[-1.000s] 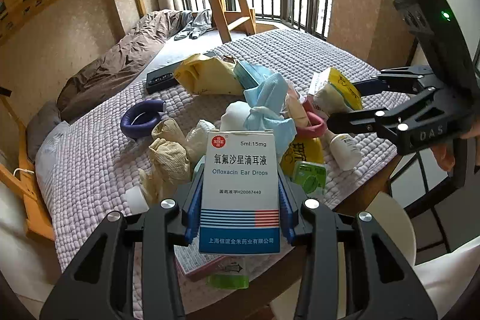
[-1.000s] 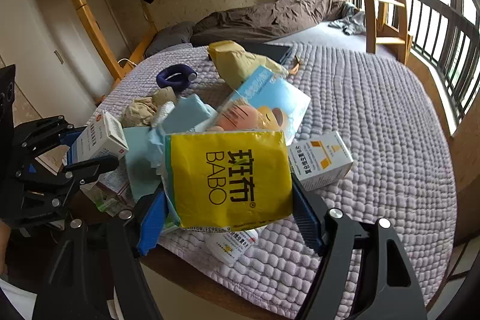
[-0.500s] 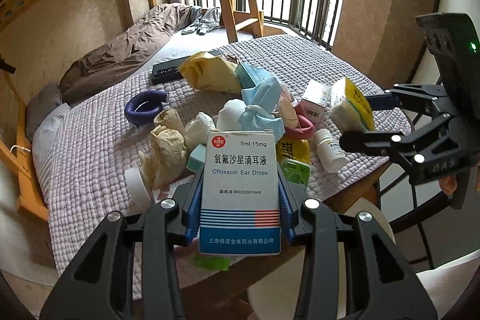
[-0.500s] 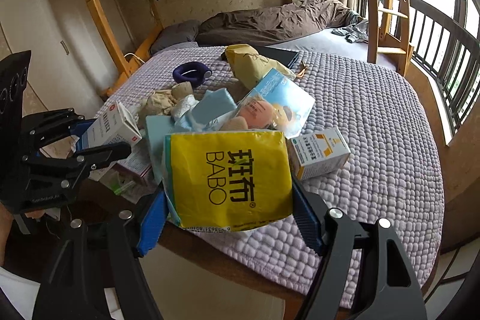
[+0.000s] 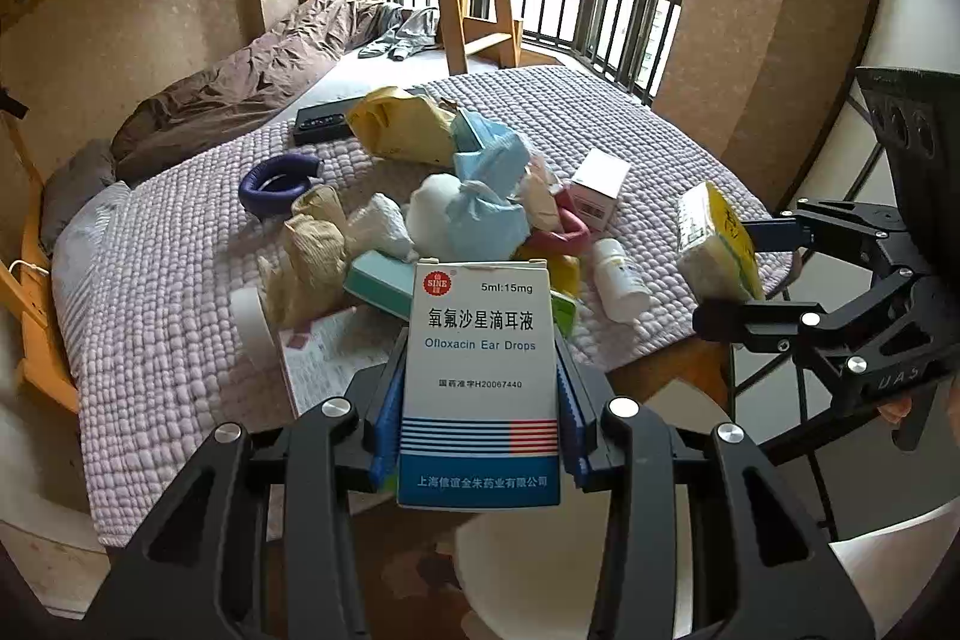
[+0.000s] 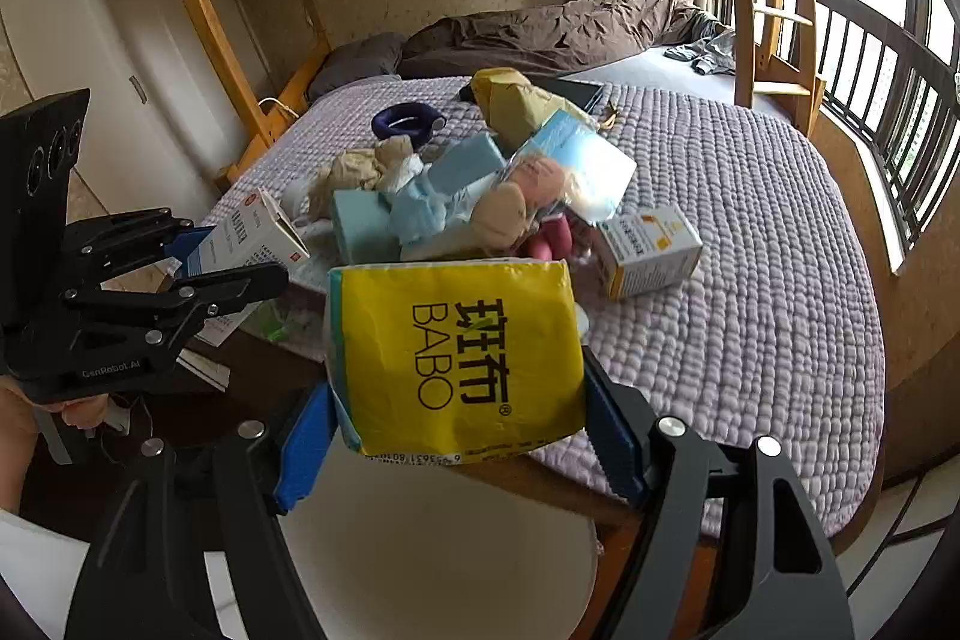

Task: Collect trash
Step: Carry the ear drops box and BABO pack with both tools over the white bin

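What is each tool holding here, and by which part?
The left tool clamps the ear drops box by its two narrow sides, low down. The right tool clamps the yellow tissue pack by its side edges.

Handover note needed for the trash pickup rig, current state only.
Left gripper: shut on the ear drops box, lifted off the table.
Right gripper: shut on the yellow tissue pack, also lifted, at the table's near edge.
A white round bin shows below both grippers; nothing visible in it.
Left on the purple table mat: small white box, pill bottle, blue ring, yellow bag, crumpled tissues, blue wrappers.
Next, probably: drop both items, then return for the pile.
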Motion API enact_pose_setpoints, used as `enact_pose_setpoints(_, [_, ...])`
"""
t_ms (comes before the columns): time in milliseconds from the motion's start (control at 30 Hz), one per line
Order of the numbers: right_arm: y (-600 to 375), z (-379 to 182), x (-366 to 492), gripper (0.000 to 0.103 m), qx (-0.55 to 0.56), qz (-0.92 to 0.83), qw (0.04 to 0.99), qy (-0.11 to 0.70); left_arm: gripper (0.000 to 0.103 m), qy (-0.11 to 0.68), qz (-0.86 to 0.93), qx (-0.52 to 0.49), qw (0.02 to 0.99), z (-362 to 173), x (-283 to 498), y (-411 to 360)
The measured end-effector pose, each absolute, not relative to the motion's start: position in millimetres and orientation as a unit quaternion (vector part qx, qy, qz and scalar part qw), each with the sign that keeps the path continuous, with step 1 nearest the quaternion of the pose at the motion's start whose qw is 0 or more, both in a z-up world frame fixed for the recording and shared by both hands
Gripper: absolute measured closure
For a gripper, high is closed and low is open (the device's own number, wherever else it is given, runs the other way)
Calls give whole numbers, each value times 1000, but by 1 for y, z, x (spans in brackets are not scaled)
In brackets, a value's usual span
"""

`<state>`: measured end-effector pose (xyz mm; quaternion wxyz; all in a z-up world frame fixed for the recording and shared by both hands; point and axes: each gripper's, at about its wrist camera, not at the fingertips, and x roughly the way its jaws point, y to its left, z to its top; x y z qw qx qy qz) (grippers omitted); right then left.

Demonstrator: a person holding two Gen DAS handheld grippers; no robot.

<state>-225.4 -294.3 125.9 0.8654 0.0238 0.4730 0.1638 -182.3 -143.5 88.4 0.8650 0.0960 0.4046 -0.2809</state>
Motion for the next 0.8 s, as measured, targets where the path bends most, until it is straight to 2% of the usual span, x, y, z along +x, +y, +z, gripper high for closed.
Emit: enact_pose_setpoints(800, [-290,108,-270,30,37,179,839,513,60,437,-301,85,844,66,-225,-148])
